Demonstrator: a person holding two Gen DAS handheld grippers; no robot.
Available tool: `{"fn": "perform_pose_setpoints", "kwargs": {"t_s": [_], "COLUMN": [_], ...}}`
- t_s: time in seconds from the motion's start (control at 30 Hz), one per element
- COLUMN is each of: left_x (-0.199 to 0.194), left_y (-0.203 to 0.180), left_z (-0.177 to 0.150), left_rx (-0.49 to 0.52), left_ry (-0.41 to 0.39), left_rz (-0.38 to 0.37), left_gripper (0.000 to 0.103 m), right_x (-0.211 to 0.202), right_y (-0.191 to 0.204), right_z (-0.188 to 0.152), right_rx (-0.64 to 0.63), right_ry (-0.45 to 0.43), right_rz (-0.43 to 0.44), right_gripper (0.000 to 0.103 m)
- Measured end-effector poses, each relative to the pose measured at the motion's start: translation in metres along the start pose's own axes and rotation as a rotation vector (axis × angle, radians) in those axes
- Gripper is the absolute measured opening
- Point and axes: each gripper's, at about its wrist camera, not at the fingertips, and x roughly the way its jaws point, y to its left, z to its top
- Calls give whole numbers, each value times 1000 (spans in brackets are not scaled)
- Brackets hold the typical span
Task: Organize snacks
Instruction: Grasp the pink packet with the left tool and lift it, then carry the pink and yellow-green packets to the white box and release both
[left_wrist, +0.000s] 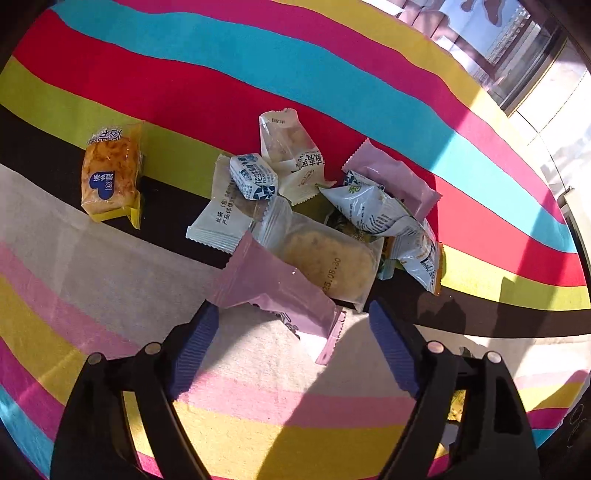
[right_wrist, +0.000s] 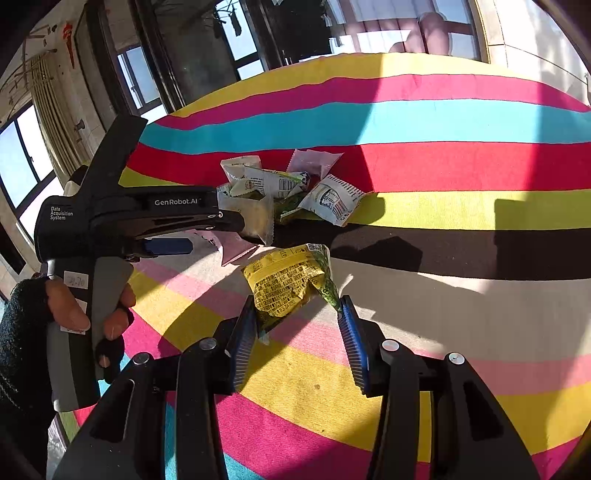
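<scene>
Left hand-held gripper (left_wrist: 291, 325) hangs spread over the near edge of the snack pile (left_wrist: 317, 206) on the striped desk (left_wrist: 480, 206), its blue pads either side of a pale pink packet (left_wrist: 273, 284) without pressing it. Right hand-held gripper (right_wrist: 297, 325) pinches one crinkled yellow packet (right_wrist: 286, 284) printed with black text, held near the pile. Two pink packets show, several white-and-blue ones, one clear-wrapped round cake (left_wrist: 332, 262), and one orange pastry pack (left_wrist: 110, 177) lying apart at far left.

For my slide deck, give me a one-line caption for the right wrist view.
Right gripper holding a yellow snack packet over the striped cloth, beside the left gripper.
</scene>
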Motion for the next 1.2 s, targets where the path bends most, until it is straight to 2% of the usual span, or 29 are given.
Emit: {"fn": "perform_pose_setpoints", "kwargs": {"t_s": [0.03, 0.07, 0.1, 0.13, 0.23, 0.27, 0.3, 0.43, 0.6, 0.97, 1.2], "left_x": [1, 5, 4, 6, 0, -3, -7, -35, -71, -119, -136], "left_y": [2, 1, -4, -8, -9, -7, -5, 7, 30, 78, 113], "left_z": [2, 3, 3, 1, -8, -12, -16, -35, -62, -103, -130], "left_rx": [5, 27, 63, 94, 101, 100, 98, 129, 175, 159, 129], "left_ry": [-6, 8, -5, -7, -12, -16, -28, -102, -172, -239, -261], "left_rz": [5, -3, 26, 57, 28, 11, -2, -38, -96, -156, -193], "left_gripper": [86, 80, 62, 60, 48, 41, 27, 23, 23, 23, 23], "right_x": [0, 0, -1, 0, 0, -1, -1, -3, -7, -2, -3], "right_y": [0, -1, -1, -1, -1, 0, 0, 0, 2, -3, 13], "right_z": [0, 0, 0, 0, 0, 0, 0, -1, -1, 1, -7], "right_rx": [1, 2, 4, 5, 5, 4, 4, 2, -6, 20, 64], "right_ry": [-1, -1, -1, 1, 3, 2, 0, -12, -32, 5, 56], "right_rz": [0, 1, 1, 2, 2, 2, 2, 1, -1, 32, 102], "right_gripper": [46, 46, 46, 47, 47, 47, 47, 47, 44, 44, 44]}}
